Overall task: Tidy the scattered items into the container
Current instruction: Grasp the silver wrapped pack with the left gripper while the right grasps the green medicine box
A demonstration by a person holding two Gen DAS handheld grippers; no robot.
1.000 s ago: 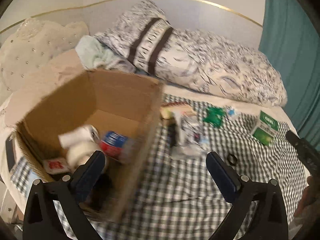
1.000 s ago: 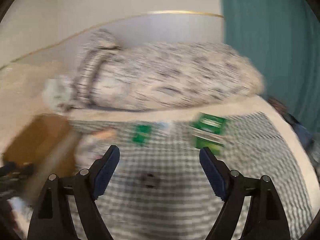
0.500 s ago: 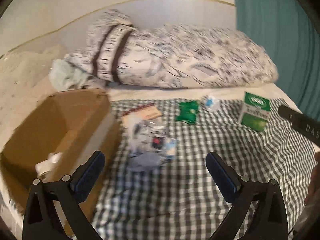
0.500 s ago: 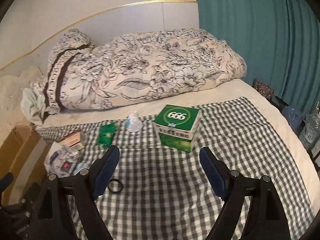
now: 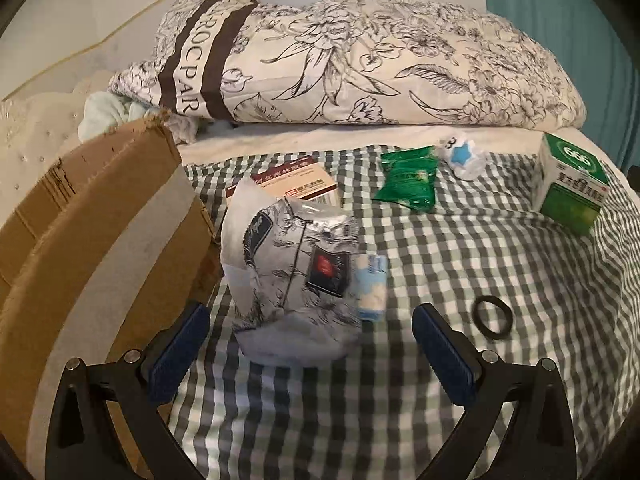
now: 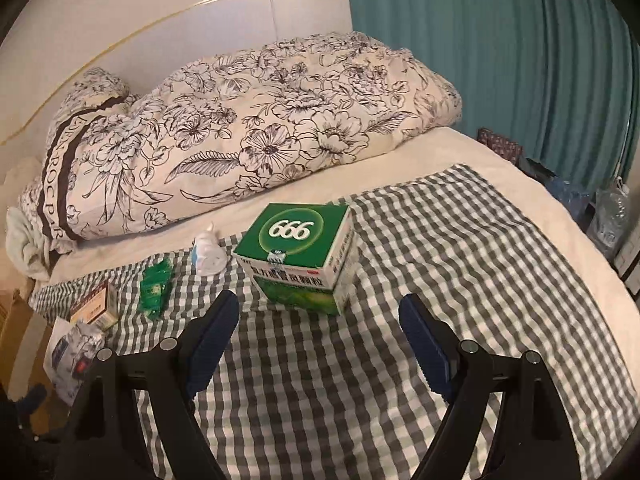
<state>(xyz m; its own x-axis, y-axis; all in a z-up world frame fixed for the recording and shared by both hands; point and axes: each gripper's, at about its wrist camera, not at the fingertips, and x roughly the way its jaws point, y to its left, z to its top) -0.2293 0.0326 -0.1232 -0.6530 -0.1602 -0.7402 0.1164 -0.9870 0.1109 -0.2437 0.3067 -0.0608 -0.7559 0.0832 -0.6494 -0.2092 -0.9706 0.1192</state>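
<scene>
The left gripper (image 5: 310,350) hung spread before a silvery floral plastic packet (image 5: 294,276) just right of the brown cardboard box (image 5: 80,248); the right gripper (image 6: 318,332) gaped, empty, near a green-and-white "666" carton (image 6: 300,256) on the checked cloth (image 6: 460,280).

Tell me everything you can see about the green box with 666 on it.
The green box is a closed cardboard carton, green lid with white "666" in a ring, white band of print on the sides, green below. It sits upright and turned cornerwise on the checked cloth, untouched, just ahead of the open right claw.
</scene>
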